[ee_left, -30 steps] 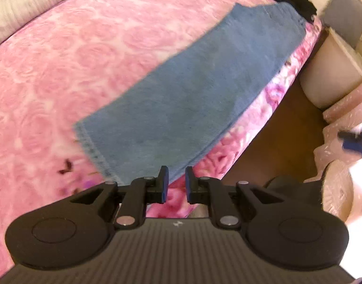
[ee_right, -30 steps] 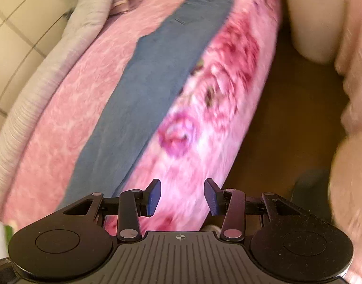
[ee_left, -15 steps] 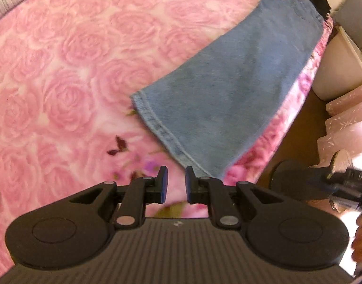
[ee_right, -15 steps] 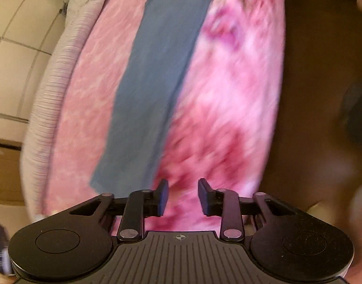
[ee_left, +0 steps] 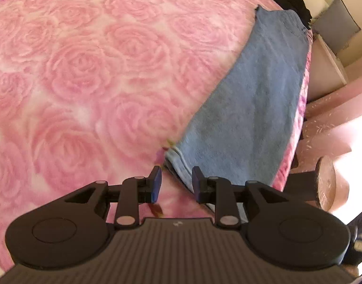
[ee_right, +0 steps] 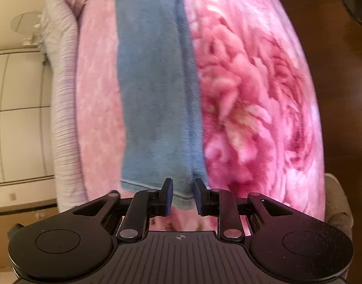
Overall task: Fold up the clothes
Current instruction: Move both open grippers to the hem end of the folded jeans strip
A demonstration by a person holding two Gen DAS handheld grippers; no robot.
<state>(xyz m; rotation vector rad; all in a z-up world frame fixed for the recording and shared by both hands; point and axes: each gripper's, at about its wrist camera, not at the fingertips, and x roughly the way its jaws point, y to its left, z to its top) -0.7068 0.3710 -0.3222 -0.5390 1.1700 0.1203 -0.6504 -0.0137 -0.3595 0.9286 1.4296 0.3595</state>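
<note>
Jeans (ee_left: 247, 108) hem lies just ahead of both spread grippers, left gripper (ee_left: 176, 184) and right gripper (ee_right: 183, 196).

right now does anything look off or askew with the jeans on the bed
Nothing stands out. The blue jeans lie flat and straight along the edge of the pink rose blanket, without visible bunching. Both grippers, left and right, are open at the hem.

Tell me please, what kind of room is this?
Probably a bedroom. A pink rose-pattern blanket covers what looks like a bed, blue jeans lie along its edge, and a wooden floor runs beside it.
</note>
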